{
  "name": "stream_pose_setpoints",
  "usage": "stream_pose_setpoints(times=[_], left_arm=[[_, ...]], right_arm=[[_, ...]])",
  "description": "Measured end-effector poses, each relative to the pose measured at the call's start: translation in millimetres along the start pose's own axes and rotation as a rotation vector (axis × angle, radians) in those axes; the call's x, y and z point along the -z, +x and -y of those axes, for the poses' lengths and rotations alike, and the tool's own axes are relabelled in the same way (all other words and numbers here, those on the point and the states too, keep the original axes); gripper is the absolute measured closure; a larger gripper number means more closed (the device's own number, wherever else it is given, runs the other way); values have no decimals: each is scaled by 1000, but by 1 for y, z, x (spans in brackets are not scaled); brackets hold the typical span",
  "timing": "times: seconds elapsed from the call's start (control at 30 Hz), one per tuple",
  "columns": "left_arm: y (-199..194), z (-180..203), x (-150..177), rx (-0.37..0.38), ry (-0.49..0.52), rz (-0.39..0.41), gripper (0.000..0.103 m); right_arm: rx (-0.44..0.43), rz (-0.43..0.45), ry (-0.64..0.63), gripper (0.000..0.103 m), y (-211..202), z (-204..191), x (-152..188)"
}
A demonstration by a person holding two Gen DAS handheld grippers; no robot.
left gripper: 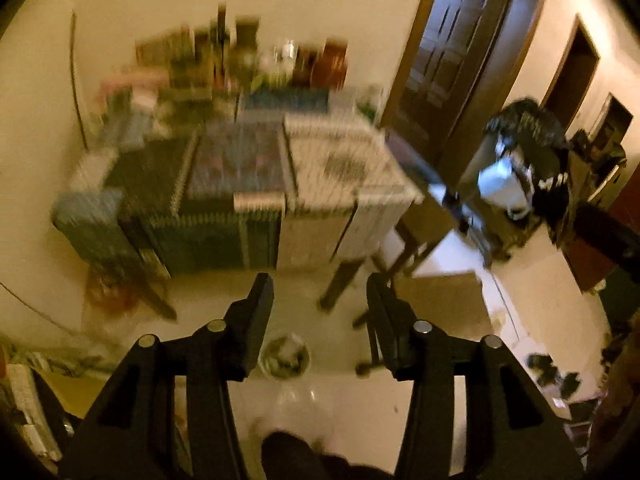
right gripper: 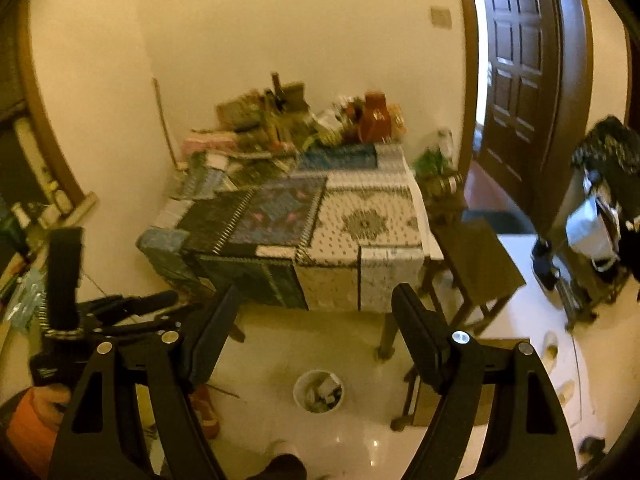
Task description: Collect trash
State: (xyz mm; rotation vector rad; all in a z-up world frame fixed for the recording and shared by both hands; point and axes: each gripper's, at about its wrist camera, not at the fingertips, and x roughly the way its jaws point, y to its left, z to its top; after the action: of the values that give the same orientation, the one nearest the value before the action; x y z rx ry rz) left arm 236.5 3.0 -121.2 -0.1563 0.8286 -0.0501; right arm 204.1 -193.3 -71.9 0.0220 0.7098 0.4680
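Trash fills the small round bin (right gripper: pixel 319 391) on the shiny floor (right gripper: pixel 360 440), in front of the desk (right gripper: pixel 360 216) with the patterned cloth. The left gripper (left gripper: pixel 320 292) and the right gripper (right gripper: pixel 316 300) hang high above it. Both have their fingers (right gripper: pixel 420 332) spread apart, holding nothing.

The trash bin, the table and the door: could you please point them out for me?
Trash bin (right gripper: pixel 319 391): right wrist view, on the contents inside.
Table (right gripper: pixel 372 216): right wrist view, on the white cloth top.
Door (right gripper: pixel 520 72): right wrist view, on the panels.
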Motion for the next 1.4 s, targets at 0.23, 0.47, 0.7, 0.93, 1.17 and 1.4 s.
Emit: stream_pose_setpoints(times=[0.23,0.47,0.7,0.93,1.17,1.4], left_arm=[[-112,42,2,-32,65,264,39],[-174,41,17,-47,53,398,8],[-207,24,34,-68,59,426,7],[-232,17,53,-63,77,426,7],[-242,12,65,-45,90,425,7],[-245,11,71,-25,91,424,7]], right_arm=[[-54,158,-64,27,-71,-20,-5],[-50,263,-118,27,-109,-42,-1],[-27,264,-99,12,-112,-62,11],[-3,269,-128,12,-127,-84,24],[22,276,-135,12,-139,-96,36],[38,277,-135,12,-145,-102,41]])
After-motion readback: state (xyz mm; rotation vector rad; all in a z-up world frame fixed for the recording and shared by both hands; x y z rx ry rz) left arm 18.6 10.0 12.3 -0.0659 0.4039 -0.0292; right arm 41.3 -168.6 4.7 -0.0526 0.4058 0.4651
